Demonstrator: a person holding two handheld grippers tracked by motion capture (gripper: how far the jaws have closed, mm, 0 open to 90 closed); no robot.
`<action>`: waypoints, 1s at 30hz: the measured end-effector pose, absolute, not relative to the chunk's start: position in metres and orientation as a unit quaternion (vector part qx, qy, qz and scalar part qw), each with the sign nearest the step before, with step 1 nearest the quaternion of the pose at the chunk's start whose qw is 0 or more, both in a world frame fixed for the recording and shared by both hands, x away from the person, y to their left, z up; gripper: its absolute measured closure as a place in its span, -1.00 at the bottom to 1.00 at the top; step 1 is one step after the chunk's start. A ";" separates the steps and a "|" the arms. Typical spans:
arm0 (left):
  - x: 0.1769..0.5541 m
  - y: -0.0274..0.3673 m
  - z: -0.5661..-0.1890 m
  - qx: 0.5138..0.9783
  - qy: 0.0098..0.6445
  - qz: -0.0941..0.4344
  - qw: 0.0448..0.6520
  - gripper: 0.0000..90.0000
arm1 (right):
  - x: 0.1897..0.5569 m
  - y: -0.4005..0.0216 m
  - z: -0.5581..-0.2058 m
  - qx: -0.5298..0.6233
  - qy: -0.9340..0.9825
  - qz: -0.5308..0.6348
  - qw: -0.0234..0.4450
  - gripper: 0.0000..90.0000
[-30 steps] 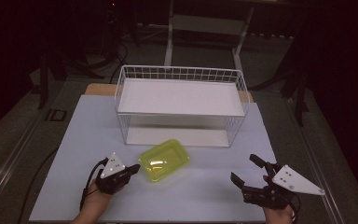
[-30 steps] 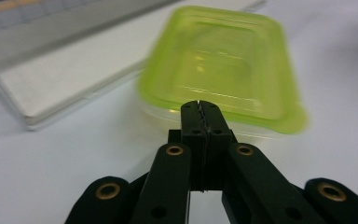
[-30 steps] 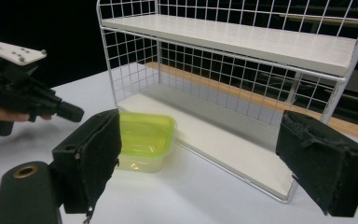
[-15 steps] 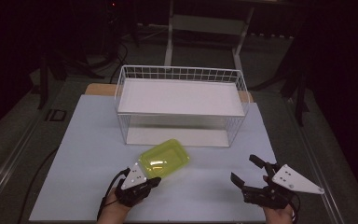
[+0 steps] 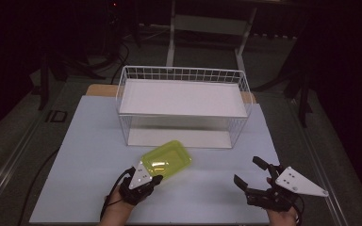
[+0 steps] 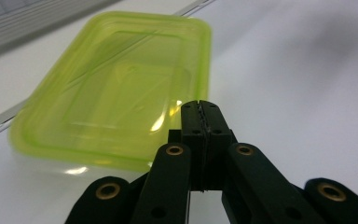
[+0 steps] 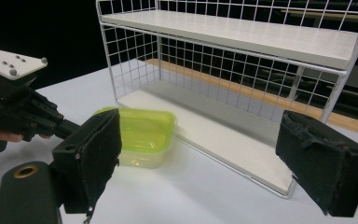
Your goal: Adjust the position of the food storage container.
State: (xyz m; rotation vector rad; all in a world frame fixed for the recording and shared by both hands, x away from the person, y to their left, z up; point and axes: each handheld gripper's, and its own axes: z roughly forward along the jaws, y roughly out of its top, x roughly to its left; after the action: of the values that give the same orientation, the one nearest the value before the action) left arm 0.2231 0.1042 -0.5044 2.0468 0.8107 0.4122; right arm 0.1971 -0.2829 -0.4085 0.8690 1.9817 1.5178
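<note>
Left claw: the left claw (image 5: 154, 179) sits near the table's front edge, left of the middle; in the left gripper view (image 6: 200, 106) its two black jaws are pressed flat together with no gap, and their tips lie at the near rim of the container. Whether any of the rim is pinched between them cannot be told.
Right claw: the right claw (image 5: 250, 172) is near the front right corner, held in a hand (image 5: 283, 215); its jaws stand wide apart and hold nothing. In the right gripper view (image 7: 205, 154) the two padded jaws frame the container and the rack beyond.
Container: a yellow-green translucent plastic container (image 5: 166, 160), rectangular with rounded corners, lies on the table just in front of the rack, left of the middle, set at a slant to the table's edges (image 6: 116, 88) (image 7: 144, 133).
Rack: a white wire rack (image 5: 184, 101) with a flat white upper shelf and a white base stands at the back middle of the table, its open side facing the front edge (image 7: 242, 60).
Table: a pale, plain top (image 5: 85, 141); dark floor around it.
</note>
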 end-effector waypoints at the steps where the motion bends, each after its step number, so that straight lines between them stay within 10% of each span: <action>1: 0.224 0.106 -0.504 0.823 0.329 0.168 0.432 1.00 | 0.197 -0.283 -0.409 0.318 0.727 0.556 0.246 -0.69; 30: 0.228 0.118 -0.505 0.817 0.358 0.174 0.417 1.00 | 0.198 -0.285 -0.409 0.322 0.724 0.560 0.242 -0.68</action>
State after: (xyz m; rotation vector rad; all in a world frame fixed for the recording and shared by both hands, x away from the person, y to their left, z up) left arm 0.2284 0.1177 -0.5046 2.0517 0.8998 0.4359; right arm 0.1977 -0.2852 -0.4088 0.8797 1.9805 1.5298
